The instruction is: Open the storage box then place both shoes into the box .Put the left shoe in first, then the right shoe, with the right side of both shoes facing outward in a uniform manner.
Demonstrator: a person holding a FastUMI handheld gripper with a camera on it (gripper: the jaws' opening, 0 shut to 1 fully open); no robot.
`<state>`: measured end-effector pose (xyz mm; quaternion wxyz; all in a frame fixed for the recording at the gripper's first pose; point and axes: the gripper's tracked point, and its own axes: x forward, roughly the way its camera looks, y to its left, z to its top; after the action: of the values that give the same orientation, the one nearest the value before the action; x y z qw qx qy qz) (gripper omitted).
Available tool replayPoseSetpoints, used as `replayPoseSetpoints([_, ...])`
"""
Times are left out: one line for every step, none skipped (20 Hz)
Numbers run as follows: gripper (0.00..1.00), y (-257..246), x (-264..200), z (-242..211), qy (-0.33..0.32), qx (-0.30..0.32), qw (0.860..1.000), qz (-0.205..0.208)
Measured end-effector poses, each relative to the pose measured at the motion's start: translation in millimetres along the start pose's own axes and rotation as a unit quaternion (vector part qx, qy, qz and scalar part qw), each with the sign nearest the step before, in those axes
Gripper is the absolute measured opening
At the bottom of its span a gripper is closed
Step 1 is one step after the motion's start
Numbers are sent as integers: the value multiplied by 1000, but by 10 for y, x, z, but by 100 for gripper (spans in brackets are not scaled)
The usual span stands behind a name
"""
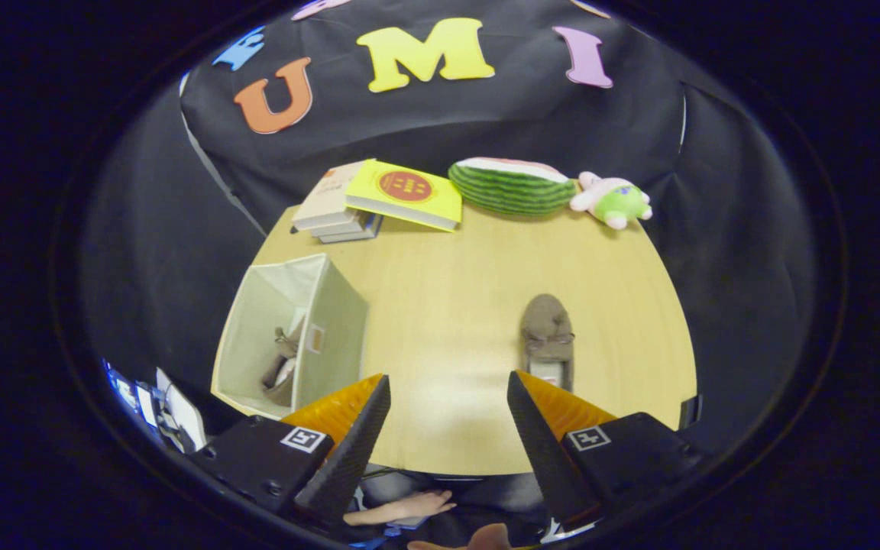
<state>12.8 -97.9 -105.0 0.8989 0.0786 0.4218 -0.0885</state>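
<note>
In the gripper view, the gripper (448, 405) hangs above the wooden table (448, 305) with its fingers spread wide and nothing between them. The open storage box (333, 305) stands beside the left finger, with one shoe (283, 370) inside. The other shoe (548, 336) lies on the table just beyond the right finger.

The gripper (448, 397) hangs above the wooden table (448, 305), its fingers spread wide with nothing between them. At 10 o'clock from the fingers the open fabric storage box (333, 313) holds one brown shoe (281, 367). At 1 o'clock, just beyond the right finger, the other brown shoe (547, 336) lies on the table. At the far edge: stacked books (333, 210) at 11, a yellow book (406, 193), a watermelon plush (511, 187) at 12, a green plush toy (614, 201) at 1. A person's hand (417, 506) rests below the fingers.
</note>
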Motion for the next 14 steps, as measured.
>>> replayPoseSetpoints([99,-158,82,-30,6,8,1000,-2])
replayPoseSetpoints([99,-323,179,-83,19,15,1000,-6])
replayPoseSetpoints([98,-460,296,-161,34,27,999,-7])
replayPoseSetpoints([98,-599,383,-241,52,39,998,-6])
replayPoseSetpoints([98,-739,471,-336,69,53,996,-7])
replayPoseSetpoints([98,-869,552,-399,83,61,995,-6])
replayPoseSetpoints([99,-1005,633,-442,95,65,993,-7])
replayPoseSetpoints([98,-1147,735,-469,103,70,992,-16])
replayPoseSetpoints([98,-1256,832,-492,110,71,991,-21])
replayPoseSetpoints([98,-1323,926,-513,116,73,990,-22])
replayPoseSetpoints([97,-1344,1015,-537,126,76,989,-18])
replayPoseSetpoints([96,-1340,1087,-556,134,81,988,-8])
replayPoseSetpoints([95,-1338,1163,-562,142,86,986,1])
replayPoseSetpoints([94,-1322,1228,-569,148,88,985,10])
